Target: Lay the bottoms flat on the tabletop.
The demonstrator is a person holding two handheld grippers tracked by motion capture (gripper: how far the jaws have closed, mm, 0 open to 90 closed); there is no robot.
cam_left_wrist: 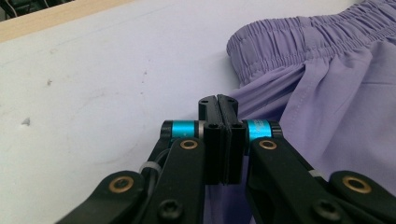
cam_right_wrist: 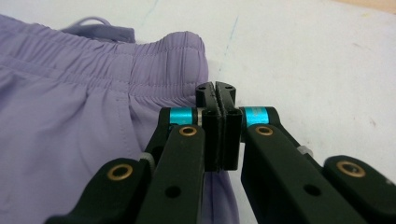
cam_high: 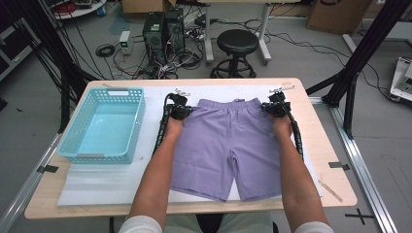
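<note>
A wooden table point(cam_high: 320, 145) carries a white sheet point(cam_high: 97, 187), and on the sheet a pair of purple shorts point(cam_high: 221, 145) lies flat, waistband toward twelve o'clock and legs toward six o'clock. At about nine o'clock from the shorts, well apart from them, stands a light blue plastic basket point(cam_high: 104, 125). The person's forearms come in from six o'clock, one on each side of the shorts. The left gripper point(cam_high: 180, 112) sits at the ten o'clock corner of the shorts, at the side edge just below the waistband point(cam_left_wrist: 299, 44); in the left gripper view its jaws are pressed together with the purple cloth at their tips, though whether cloth is pinched between them cannot be told. The right gripper point(cam_high: 273, 109) sits at the two o'clock corner, jaws likewise closed tight at the cloth's edge below the gathered waistband, a pinch equally unclear.
</note>
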